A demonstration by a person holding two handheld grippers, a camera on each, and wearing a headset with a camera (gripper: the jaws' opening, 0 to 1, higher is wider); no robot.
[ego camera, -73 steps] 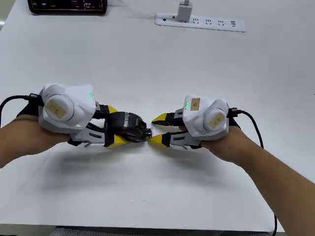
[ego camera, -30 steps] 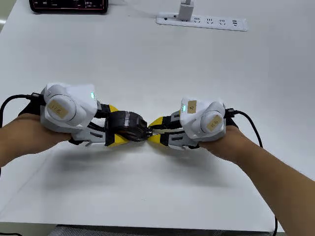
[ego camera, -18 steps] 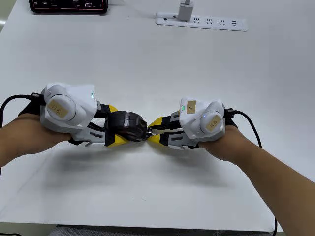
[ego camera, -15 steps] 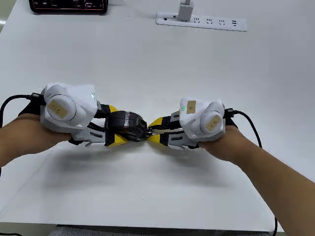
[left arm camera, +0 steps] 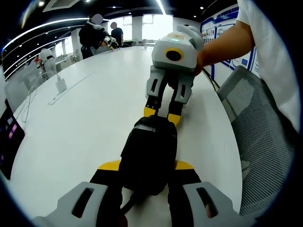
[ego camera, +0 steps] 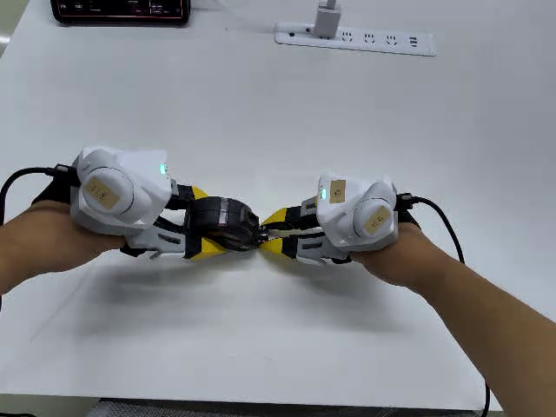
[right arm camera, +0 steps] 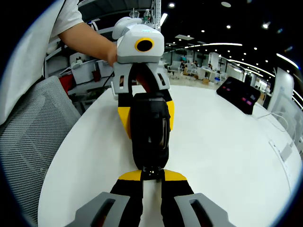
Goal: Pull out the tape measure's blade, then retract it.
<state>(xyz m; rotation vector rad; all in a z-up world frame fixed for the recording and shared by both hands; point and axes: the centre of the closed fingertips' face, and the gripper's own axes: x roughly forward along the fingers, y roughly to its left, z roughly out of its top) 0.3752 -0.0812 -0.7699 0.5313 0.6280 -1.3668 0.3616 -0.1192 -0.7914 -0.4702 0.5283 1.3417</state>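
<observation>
On a white surface [ego camera: 278, 113], the left hand-held gripper [ego camera: 204, 222] clamps a black tape measure [ego camera: 224, 221]. Facing it, the right hand-held gripper [ego camera: 272, 230] pinches the blade tip [ego camera: 263, 232].

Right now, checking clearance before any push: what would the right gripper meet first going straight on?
The tape measure, its black case directly ahead. The right gripper is shut on the blade tip; the left gripper holds the case.

The left gripper's [ego camera: 204, 221] jaws covered the tape's [ego camera: 230, 221] sides. The right gripper's [ego camera: 274, 231] closed jaws hid its blade tip, so how much blade was out could not be told. The top edge cut off a dark device [ego camera: 119, 10].
</observation>
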